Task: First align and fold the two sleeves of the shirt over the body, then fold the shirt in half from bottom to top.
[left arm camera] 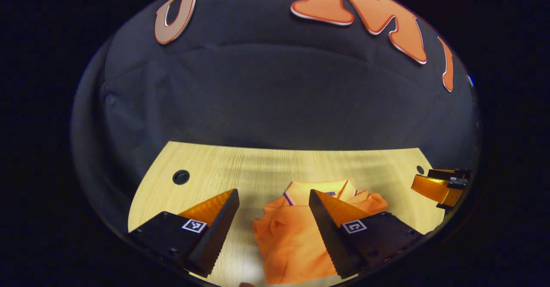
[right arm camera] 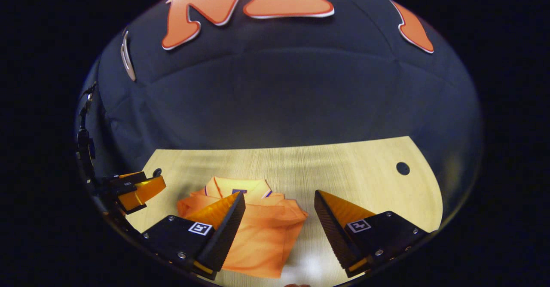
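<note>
A: We are logging the shirt (left arm camera: pixel 292 239) as lying on the table (left arm camera: pixel 258 166), near the front edge, collar (right arm camera: pixel 238 188) toward the wall. Both sleeves are looking tucked over the body, so we are judging the sleeve step done and the bottom-to-top fold either due or just finished; we cannot tell which.

B: Agreed. We are holding the left gripper (left arm camera: pixel 273 218) above the shirt's left edge, fingers spread wide, gripping nothing. The right gripper (right arm camera: pixel 279 220) is hovering over the shirt's right edge, likewise wide and empty.

A: We are reading that spacing as deliberate: one gripper per side, ready to pinch matching corners so the hem rises evenly.

B: Writing: a small dark patch is sitting inside the collar, too small to read. Each finger is carrying a square coded marker, not text.
</note>
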Demonstrator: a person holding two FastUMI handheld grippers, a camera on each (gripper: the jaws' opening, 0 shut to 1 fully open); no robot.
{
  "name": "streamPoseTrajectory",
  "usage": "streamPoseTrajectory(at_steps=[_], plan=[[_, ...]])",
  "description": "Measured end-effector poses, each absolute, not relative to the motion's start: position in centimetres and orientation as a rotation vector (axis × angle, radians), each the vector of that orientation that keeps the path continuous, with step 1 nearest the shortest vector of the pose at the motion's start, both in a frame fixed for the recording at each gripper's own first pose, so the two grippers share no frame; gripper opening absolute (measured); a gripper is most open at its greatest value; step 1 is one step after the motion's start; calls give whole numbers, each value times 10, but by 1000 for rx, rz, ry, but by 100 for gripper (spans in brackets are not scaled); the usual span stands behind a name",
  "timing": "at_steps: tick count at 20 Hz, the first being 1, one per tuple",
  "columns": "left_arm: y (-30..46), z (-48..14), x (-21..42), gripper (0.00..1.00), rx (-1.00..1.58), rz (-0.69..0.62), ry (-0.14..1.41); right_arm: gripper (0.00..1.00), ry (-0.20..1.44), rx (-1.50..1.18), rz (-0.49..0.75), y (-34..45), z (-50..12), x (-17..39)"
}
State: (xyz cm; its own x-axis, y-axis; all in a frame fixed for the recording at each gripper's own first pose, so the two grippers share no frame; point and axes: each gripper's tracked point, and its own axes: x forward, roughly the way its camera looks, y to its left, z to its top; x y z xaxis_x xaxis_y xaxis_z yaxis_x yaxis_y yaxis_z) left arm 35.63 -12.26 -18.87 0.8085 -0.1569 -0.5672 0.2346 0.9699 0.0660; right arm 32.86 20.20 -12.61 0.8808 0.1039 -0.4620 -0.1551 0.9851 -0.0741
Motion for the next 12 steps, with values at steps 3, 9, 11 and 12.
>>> streamPoseTrajectory(at_steps=[3,9,11,12], plan=[[-132,-136,335,98,125,-223,486,98,388,-103,152,204,-83,302],[-130,-25,270,98,66,-248,262,98,193,-129,153,192,4,233],[-122,4,245,98,38,-239,202,98,122,-140,160,190,28,203],[-115,16,229,98,16,-233,183,98,90,-143,167,191,35,187]])
